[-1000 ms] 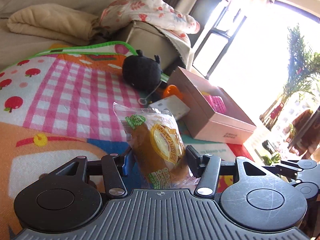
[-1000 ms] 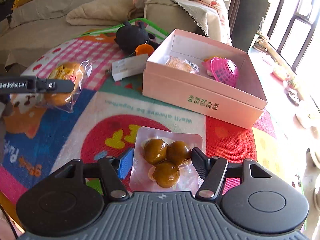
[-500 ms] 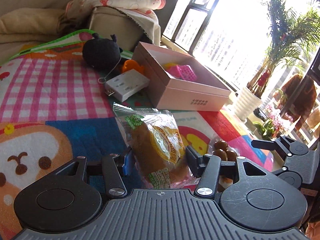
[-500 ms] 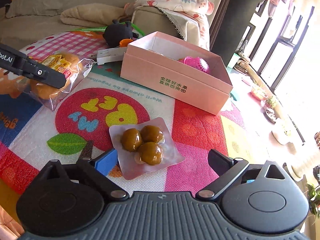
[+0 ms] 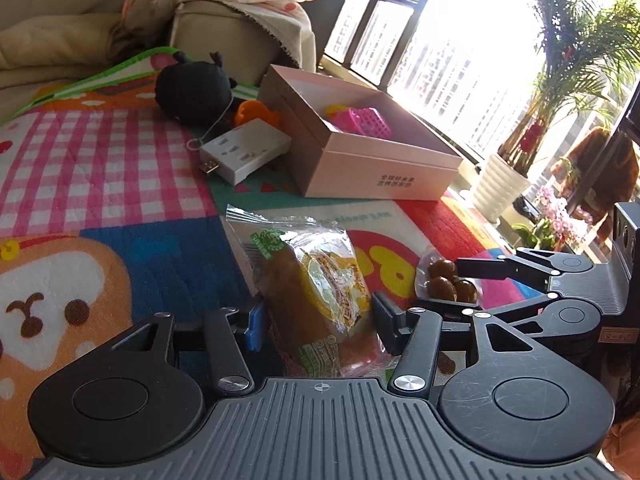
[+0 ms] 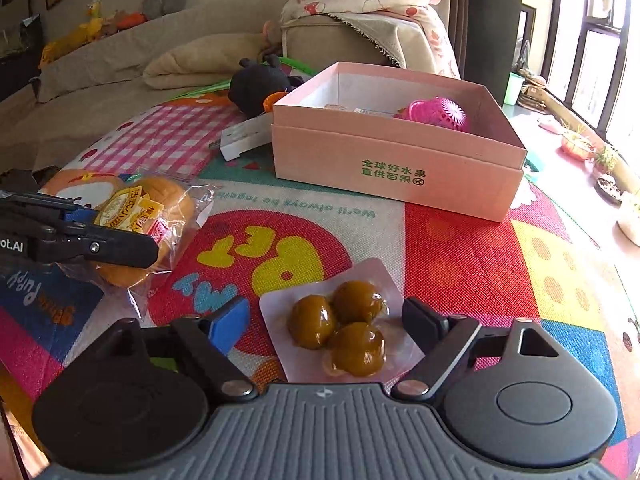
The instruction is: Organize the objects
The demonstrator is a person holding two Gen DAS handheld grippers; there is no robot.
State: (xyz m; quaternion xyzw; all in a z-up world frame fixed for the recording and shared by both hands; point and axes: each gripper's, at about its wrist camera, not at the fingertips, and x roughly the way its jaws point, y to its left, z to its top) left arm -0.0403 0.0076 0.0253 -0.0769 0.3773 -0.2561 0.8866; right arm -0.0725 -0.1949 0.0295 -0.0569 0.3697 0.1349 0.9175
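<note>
My left gripper (image 5: 318, 320) is shut on a bagged bread bun (image 5: 320, 288), held just above the colourful play mat; it also shows in the right wrist view (image 6: 140, 224). My right gripper (image 6: 326, 320) is open, its fingers on either side of a clear pack of three brown balls (image 6: 340, 328) that lies on the mat. That pack shows in the left wrist view (image 5: 448, 280) too. An open pink box (image 6: 392, 168) stands further back, with a pink mesh basket (image 6: 436, 114) and a small packet inside.
A white power adapter (image 5: 244, 154), a black plush toy (image 5: 192, 90) and an orange piece (image 5: 256, 112) lie left of the box. A beige sofa with blankets (image 6: 180, 60) is behind. Potted plants (image 5: 504, 184) stand by the window on the right.
My right gripper let go of the ball pack, opened wide, then narrowed around it. My left gripper carried the bun toward the box and the ball pack.
</note>
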